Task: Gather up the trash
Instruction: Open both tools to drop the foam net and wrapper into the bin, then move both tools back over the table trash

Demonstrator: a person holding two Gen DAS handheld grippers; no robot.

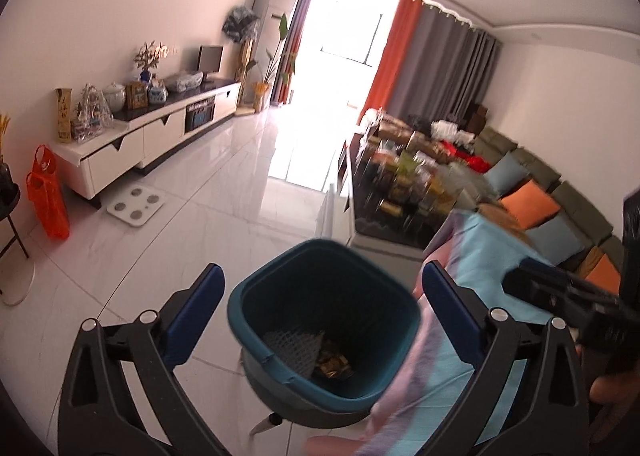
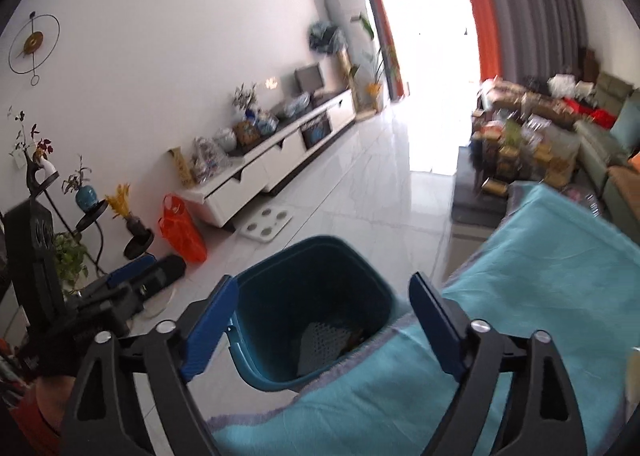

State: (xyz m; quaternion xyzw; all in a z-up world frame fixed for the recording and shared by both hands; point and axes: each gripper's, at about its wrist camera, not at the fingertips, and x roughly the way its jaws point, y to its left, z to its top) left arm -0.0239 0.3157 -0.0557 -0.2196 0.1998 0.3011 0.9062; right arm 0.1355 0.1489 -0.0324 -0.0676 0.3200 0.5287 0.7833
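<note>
**Both claws empty over the bin, little margin beside the cloth**

White tiled floor (image 1: 224,183) fills the middle of both views, with a long white TV cabinet (image 1: 160,131) along the wall at upper left and a cluttered coffee table (image 1: 404,179) at centre right. At lower centre stands the teal trash bin (image 1: 324,320), and inside it lie a piece of white foam netting (image 1: 294,348) and a dark, shiny wrapper (image 1: 334,366). A turquoise cloth (image 2: 520,276) covers the surface at lower right; its edge touches or overlaps the bin's rim.

The left gripper (image 1: 320,308) has its jaws spread wide with nothing between them. The right gripper (image 2: 324,320) is likewise wide and empty.

Judged from here, the risks are mostly of contact. A finger dipping too low could clip the rim and tip the bin, which looks light. Snagging the cloth's hem could drag it into the bin. Both views are smeared, so small litter further off may be missed.
</note>
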